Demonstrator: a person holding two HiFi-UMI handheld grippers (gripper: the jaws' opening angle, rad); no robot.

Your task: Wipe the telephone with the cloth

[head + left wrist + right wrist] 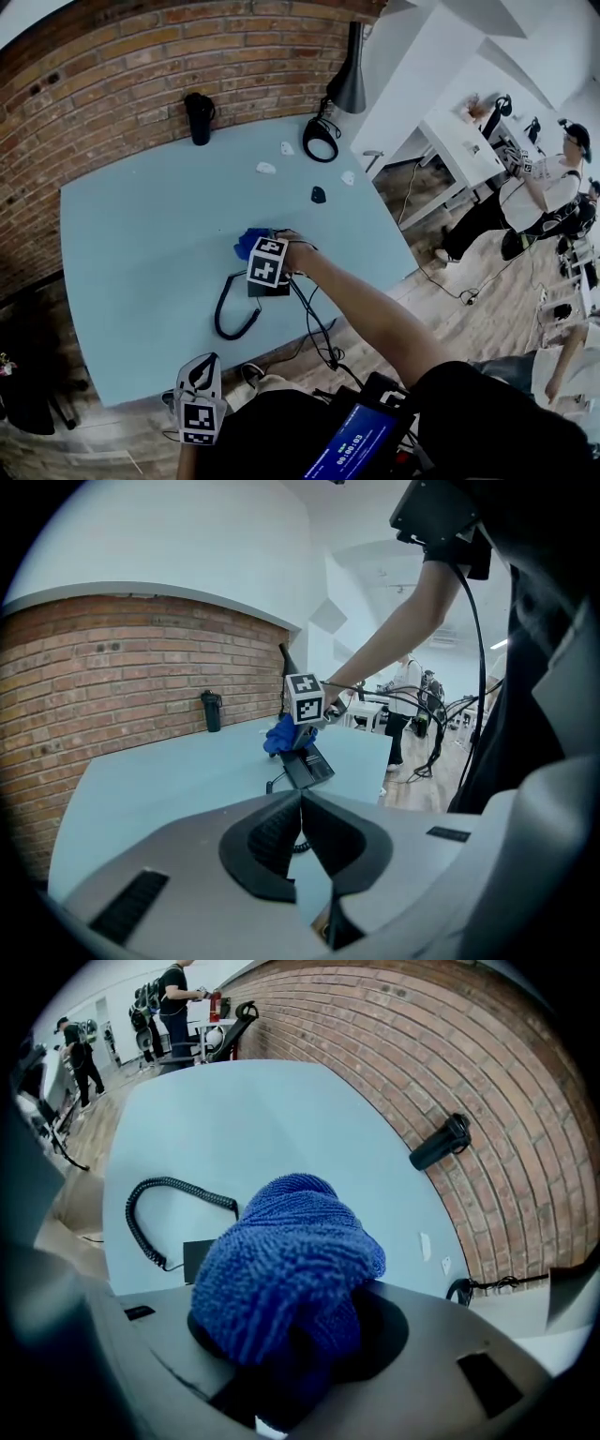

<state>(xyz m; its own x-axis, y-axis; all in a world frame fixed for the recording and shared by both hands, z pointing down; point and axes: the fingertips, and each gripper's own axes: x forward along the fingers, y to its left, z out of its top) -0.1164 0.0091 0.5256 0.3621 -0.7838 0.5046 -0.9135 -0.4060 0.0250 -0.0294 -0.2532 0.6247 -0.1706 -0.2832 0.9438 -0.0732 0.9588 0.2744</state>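
Observation:
A dark telephone lies on the light blue table, its coiled cord looping toward the front edge. My right gripper is over the phone's far end, shut on a bunched blue cloth that hides its fingertips. In the right gripper view only a corner of the phone and the cord show past the cloth. My left gripper hangs off the table's front edge, jaws shut with nothing between them. It looks toward the phone and cloth.
A black tumbler stands near the brick wall. A black desk lamp and a ring-shaped base sit at the table's far right corner, with small white pieces and a black one nearby. People stand at desks to the right.

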